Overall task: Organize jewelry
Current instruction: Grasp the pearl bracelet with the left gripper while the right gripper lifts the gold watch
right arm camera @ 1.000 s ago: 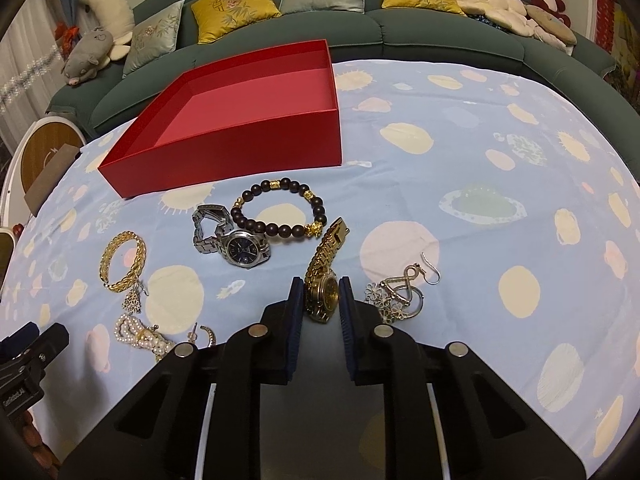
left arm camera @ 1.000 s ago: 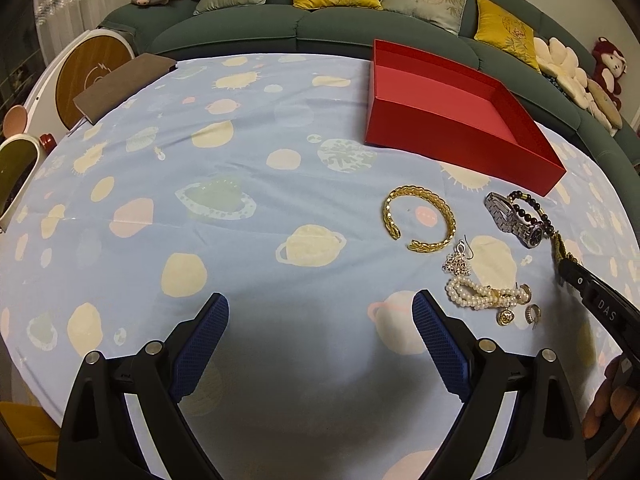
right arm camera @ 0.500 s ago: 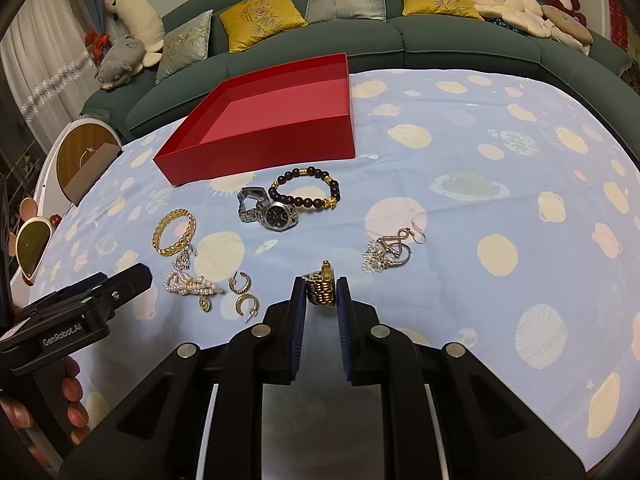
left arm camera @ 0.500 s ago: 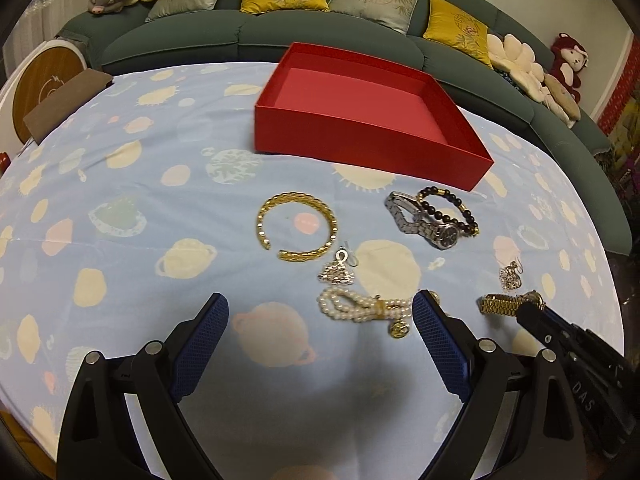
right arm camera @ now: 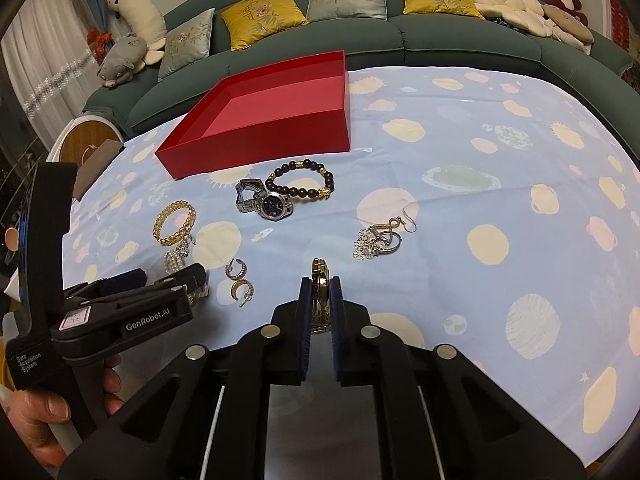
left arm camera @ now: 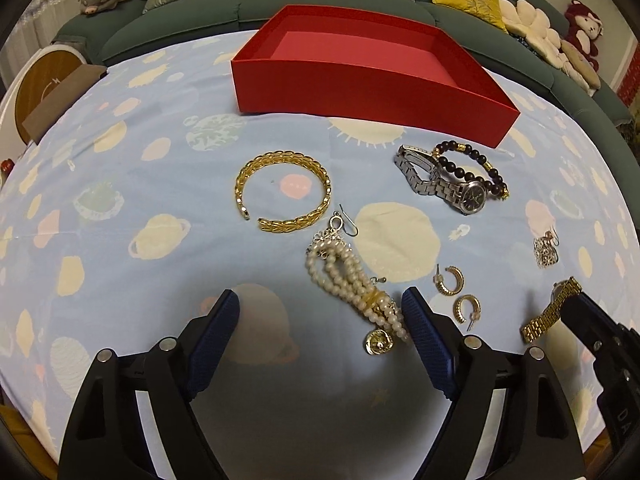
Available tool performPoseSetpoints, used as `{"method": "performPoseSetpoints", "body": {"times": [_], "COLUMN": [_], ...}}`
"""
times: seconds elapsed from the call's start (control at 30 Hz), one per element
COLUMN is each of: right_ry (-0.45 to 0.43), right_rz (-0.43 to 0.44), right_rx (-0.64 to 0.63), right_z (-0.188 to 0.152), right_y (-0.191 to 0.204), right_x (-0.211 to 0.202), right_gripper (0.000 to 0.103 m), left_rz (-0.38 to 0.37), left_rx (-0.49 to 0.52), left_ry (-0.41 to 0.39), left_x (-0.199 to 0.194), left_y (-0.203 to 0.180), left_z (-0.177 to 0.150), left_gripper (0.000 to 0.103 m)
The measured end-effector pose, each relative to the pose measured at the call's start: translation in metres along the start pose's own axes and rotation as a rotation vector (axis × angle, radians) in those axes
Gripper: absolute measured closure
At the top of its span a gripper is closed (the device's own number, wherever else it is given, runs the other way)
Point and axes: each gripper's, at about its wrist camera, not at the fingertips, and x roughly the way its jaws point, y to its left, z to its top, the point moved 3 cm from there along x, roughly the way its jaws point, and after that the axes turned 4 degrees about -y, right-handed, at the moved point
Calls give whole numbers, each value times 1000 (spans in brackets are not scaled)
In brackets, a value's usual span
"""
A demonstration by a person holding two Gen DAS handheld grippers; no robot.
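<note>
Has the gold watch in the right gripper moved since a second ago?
Yes: the gold watch was drawn back from the beaded bracelet.

My right gripper (right arm camera: 319, 300) is matt black plastic with ribbed blue pads (right arm camera: 305, 312), closed on a shiny gold metal watch (right arm camera: 320, 280). My left gripper (left arm camera: 320, 320) has the same finish. The cloth (left arm camera: 160, 200) on the counter looks soft and matt. The red box (left arm camera: 360, 76) seems smooth matt card. The gold bangle (left arm camera: 284, 190) gleams; the pearl bracelet (left arm camera: 352, 284) has a soft sheen; the steel watch (left arm camera: 444, 184) is polished.
</note>
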Motion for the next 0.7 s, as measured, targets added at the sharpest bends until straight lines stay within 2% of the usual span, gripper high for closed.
{"method": "performPoseSetpoints", "body": {"times": [0.1, 0.13, 0.2, 0.27, 0.5, 0.57, 0.7], "right_ry": [5, 4, 3, 1, -18, -25, -44], "right_rz": [7, 9, 14, 18, 29, 33, 43], "right_rx": [-6, -9, -13, -17, -25, -27, -28], "right_z": [-1, -2, -2, -3, -1, 1, 5], "right_y": [3, 4, 6, 8, 14, 15, 20], "right_x": [0, 0, -1, -3, -8, -10, -15], "right_gripper": [95, 95, 95, 95, 95, 95, 95], "left_rz": [-16, -24, -49, -89, -164, -171, -186], "left_rx": [25, 31, 39, 43, 0, -2, -2], "left_ry": [-16, -21, -28, -27, -15, -26, -60], "left_x": [-7, -9, -13, -15, -22, -27, -40], "left_y": [5, 7, 8, 8, 17, 19, 22], "left_z": [-7, -8, -10, -11, -11, -11, -9], "left_gripper": [35, 41, 57, 85, 90, 93, 93]}}
